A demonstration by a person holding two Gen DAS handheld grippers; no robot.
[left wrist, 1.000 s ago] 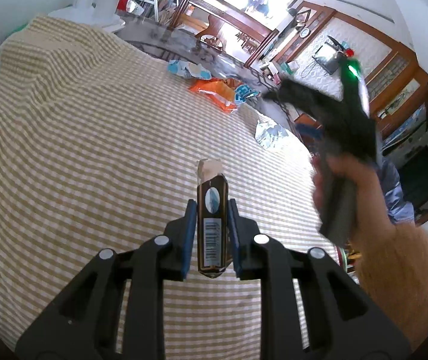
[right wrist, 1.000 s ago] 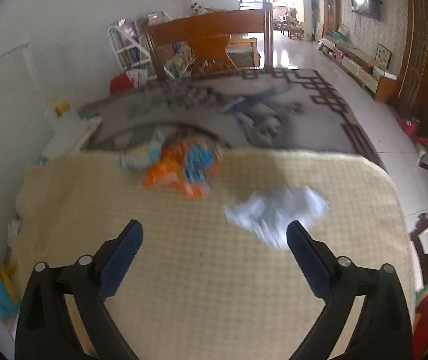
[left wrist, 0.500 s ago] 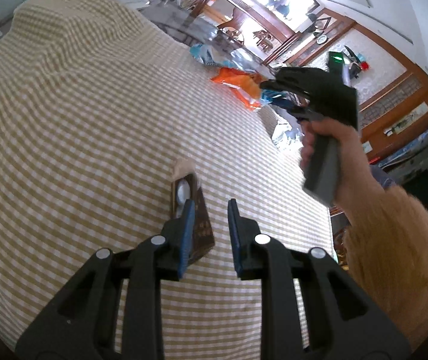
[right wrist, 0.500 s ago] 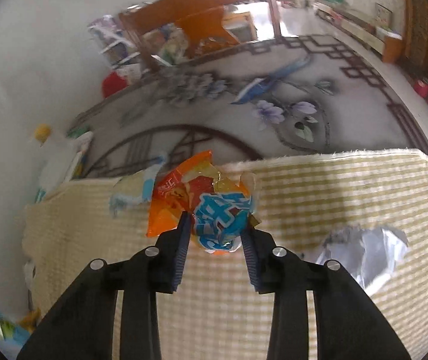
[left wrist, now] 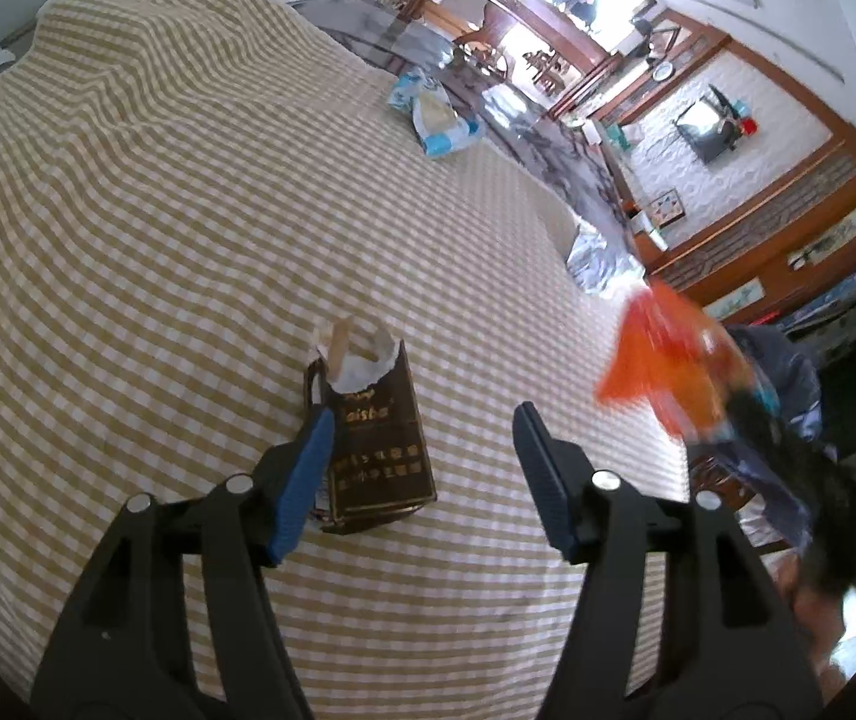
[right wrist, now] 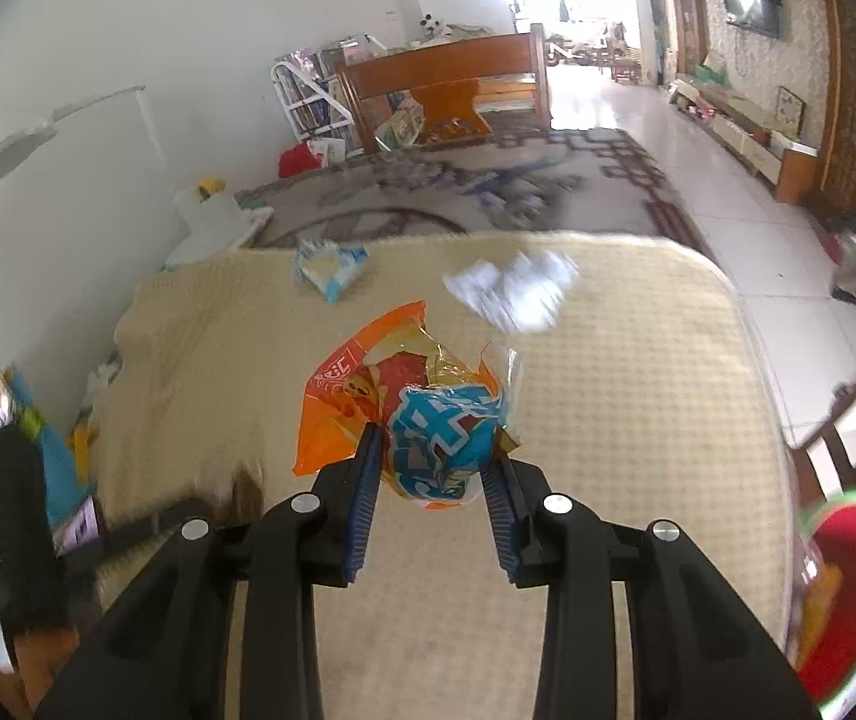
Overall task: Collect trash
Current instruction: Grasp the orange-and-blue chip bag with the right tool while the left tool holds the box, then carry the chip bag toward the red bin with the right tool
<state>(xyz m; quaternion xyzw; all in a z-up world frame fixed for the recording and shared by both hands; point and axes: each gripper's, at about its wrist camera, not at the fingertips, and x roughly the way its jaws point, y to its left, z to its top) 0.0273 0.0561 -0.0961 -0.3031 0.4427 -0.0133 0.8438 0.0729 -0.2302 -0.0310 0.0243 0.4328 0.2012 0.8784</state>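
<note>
Checkered bedspread under scattered wrappers; patterned rug beyond.

The brown carton, which was clamped upright one second ago, has been released and now lies on the checked cloth; the left gripper has been opened wide above it. The orange snack bag has been gripped by the right gripper and lifted off the cloth, away from the blue wrapper.
</note>
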